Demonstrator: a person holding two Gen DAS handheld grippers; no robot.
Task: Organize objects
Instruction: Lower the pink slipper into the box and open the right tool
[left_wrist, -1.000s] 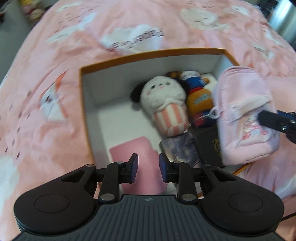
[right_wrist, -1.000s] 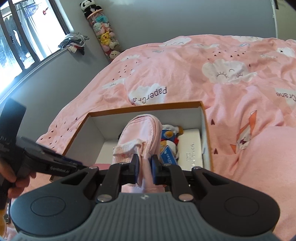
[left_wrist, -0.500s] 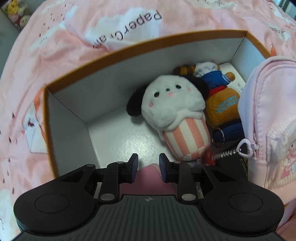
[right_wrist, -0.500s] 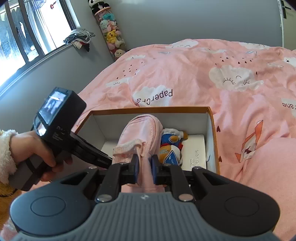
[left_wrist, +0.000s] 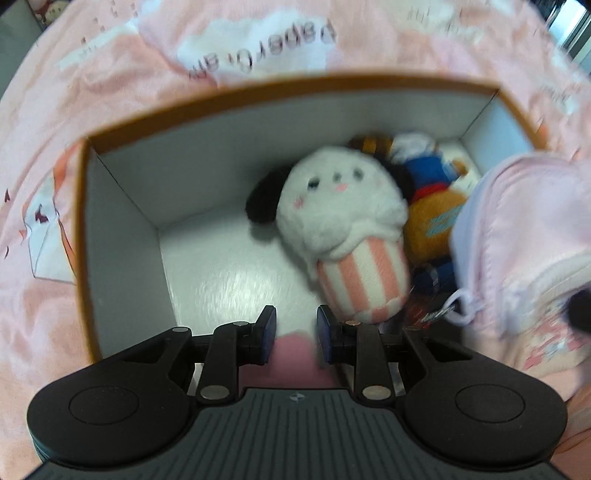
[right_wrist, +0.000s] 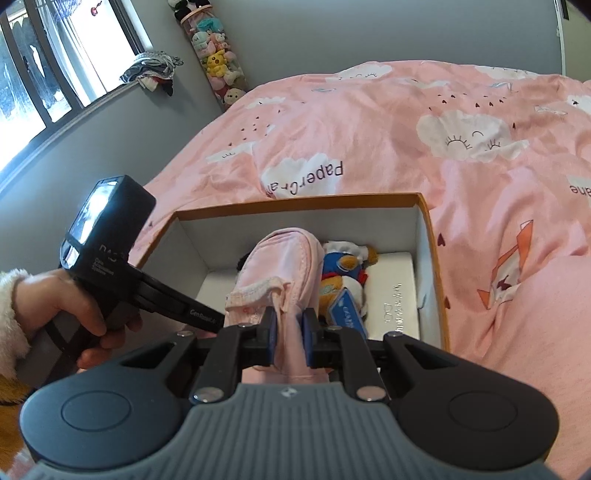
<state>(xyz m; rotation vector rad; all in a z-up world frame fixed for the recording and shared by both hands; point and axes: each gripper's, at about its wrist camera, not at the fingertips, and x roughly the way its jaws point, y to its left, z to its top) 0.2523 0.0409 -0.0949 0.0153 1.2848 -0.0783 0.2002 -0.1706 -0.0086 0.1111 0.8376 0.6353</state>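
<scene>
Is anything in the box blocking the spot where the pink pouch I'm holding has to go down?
Yes. The right hand-held gripper holds the pink pouch over the box, directly above the white plush and orange plush. Bare floor shows only on the box's left side.

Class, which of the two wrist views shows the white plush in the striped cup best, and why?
The left wrist view: the white plush lies whole in the box, face and striped cup visible, though blurred. In the right wrist view the pink pouch hides it almost completely.
</scene>
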